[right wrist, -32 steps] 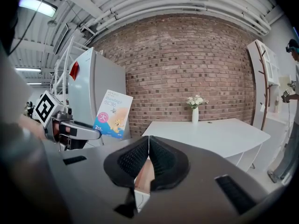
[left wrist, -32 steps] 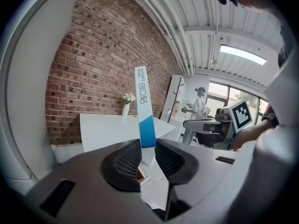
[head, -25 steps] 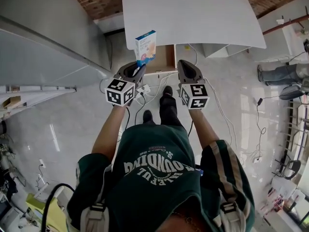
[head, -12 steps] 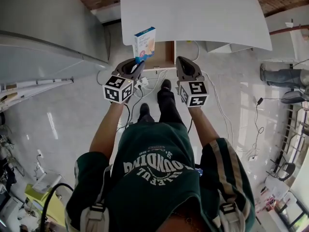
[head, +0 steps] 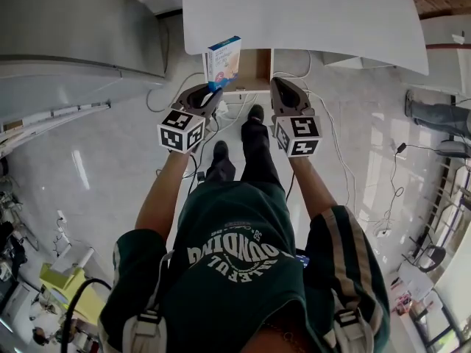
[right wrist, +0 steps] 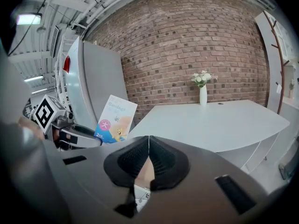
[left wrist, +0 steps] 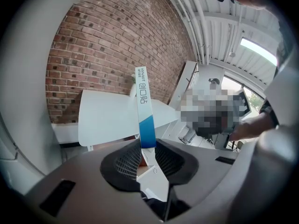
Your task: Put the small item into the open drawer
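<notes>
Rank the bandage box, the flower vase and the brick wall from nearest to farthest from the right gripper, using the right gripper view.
1. The bandage box: close by, left of the right gripper.
2. The flower vase: far end of the white table, slightly right.
3. The brick wall: behind the vase, farthest back.

Two tongs are showing here, the left tongs (head: 211,93) and the right tongs (head: 280,84), and one small box (head: 224,59), one white desk (head: 331,20), one open drawer (head: 255,69) and one vase (right wrist: 202,95) are showing too.
</notes>
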